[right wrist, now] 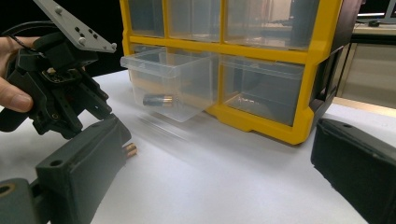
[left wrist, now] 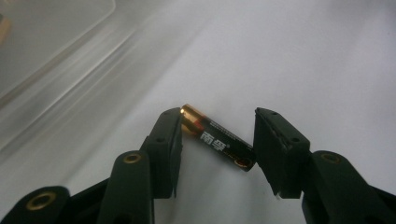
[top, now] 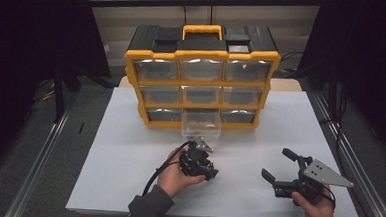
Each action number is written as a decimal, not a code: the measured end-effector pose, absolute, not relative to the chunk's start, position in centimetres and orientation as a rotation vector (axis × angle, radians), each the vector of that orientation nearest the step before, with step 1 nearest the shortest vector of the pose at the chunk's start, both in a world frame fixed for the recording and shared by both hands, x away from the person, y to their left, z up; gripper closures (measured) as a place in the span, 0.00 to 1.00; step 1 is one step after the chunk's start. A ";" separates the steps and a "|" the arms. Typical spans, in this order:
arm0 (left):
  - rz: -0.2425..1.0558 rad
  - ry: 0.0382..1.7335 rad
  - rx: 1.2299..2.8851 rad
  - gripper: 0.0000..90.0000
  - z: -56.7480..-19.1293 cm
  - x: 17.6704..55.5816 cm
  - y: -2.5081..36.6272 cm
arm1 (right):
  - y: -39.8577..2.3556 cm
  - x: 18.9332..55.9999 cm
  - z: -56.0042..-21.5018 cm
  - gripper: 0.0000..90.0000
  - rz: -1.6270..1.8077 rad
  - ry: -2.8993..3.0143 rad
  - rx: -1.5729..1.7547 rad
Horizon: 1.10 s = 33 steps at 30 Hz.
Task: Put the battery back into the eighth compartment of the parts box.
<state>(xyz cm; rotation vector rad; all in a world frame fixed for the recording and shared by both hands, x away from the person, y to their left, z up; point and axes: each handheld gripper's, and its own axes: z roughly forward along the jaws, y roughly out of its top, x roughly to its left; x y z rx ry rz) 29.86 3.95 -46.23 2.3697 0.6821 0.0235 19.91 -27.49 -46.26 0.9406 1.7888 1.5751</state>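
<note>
One battery (left wrist: 218, 138) lies on the white sheet (top: 128, 165) between your left gripper (left wrist: 217, 133), jaws narrowed but the far pad not touching. Askew at ten o'clock, it could roll away. The right gripper (top: 284, 166) gapes empty.

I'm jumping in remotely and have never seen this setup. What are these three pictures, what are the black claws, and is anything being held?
A person holds a two-jaw hand gripper in each hand. The top picture looks down on the white table; the other two come from cameras riding on each gripper. A yellow drawer cabinet stands at the back, one clear drawer pulled out with a battery inside. The left gripper has another battery between its jaws, lying on the table, not yet clamped. The right gripper is open and empty.
</note>
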 end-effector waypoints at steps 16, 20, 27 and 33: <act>0.075 0.656 2.430 0.68 -46.6 29.8 3.9 | -27.5 19.9 -46.3 0.02 1.574 1.792 0.939; 0.076 0.641 2.453 0.76 -46.5 29.9 4.1 | -27.5 19.9 -46.3 0.02 1.577 1.791 0.946; 0.088 0.634 2.477 0.86 -46.4 29.7 4.1 | -27.5 19.9 -46.3 0.02 1.574 1.791 0.941; 0.076 0.665 2.472 0.86 -46.3 29.8 4.0 | -27.4 19.9 -46.3 0.02 1.574 1.794 0.942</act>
